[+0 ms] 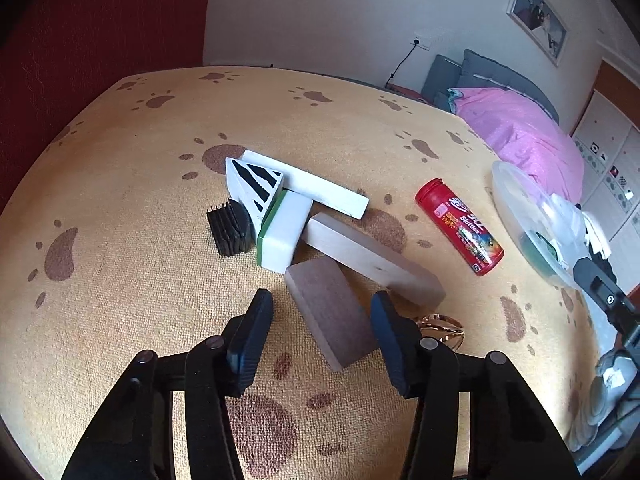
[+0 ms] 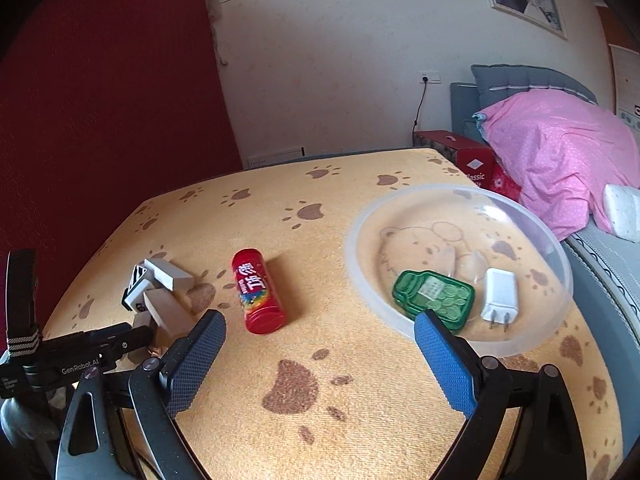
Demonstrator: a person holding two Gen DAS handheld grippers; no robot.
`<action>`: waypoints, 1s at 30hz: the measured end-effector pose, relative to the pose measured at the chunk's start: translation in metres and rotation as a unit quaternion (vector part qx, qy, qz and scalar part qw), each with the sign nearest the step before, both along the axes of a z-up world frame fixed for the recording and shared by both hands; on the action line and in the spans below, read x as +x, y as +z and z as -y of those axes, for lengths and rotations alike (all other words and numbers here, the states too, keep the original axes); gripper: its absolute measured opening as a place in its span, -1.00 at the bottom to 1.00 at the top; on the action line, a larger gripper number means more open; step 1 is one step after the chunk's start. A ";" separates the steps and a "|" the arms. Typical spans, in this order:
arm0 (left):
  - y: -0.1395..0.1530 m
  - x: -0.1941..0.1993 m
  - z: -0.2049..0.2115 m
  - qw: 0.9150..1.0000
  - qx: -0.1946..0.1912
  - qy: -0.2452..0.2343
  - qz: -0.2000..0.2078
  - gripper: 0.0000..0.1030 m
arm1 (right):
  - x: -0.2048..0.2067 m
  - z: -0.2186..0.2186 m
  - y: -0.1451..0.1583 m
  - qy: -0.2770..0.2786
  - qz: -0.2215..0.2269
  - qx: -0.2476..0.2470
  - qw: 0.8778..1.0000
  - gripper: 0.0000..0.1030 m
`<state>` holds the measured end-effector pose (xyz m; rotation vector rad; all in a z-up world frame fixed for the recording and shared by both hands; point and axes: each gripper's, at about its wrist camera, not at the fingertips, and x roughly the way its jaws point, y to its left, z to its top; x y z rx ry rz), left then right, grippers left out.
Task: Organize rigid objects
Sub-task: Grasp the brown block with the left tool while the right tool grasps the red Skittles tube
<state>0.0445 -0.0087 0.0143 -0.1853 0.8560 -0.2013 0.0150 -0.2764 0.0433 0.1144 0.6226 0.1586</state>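
Note:
On the paw-print cloth [image 1: 120, 184] lies a cluster of blocks. A brown block [image 1: 332, 312] sits between the fingers of my left gripper [image 1: 322, 296]; a gap shows beside the left pad, so the gripper is open. Behind it lie a pale wooden block [image 1: 372, 256], a white and green tile [image 1: 286, 232], a zebra-striped wedge [image 1: 252, 184], a long white block [image 1: 312, 184] and a black ribbed piece [image 1: 230, 228]. A red Skittles tube [image 2: 258, 292] lies on its side. My right gripper [image 2: 320, 316] hovers open and empty between the tube and a clear bowl [image 2: 360, 240].
The bowl holds a green case [image 2: 434, 298] and a white charger plug [image 2: 498, 292]. A gold ring-like object [image 1: 444, 328] peeks out by the left gripper's right finger. A bed with a pink duvet [image 2: 560, 152] and a red box [image 2: 468, 156] border the far right.

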 end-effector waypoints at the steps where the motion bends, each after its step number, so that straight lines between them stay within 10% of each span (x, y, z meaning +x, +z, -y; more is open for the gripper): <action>1: 0.000 0.000 -0.001 1.000 -0.009 -0.003 -0.001 -0.12 | 0.000 -0.003 0.000 0.004 -0.002 -0.001 1.000 0.90; 23: -0.002 -0.005 -0.007 1.000 0.001 -0.020 0.009 -0.38 | 0.052 -0.045 -0.014 0.056 -0.061 -0.016 0.996 0.88; 30: 0.001 -0.010 -0.009 0.999 -0.007 -0.019 0.027 -0.39 | 0.071 -0.047 -0.023 0.056 -0.087 -0.015 0.995 0.56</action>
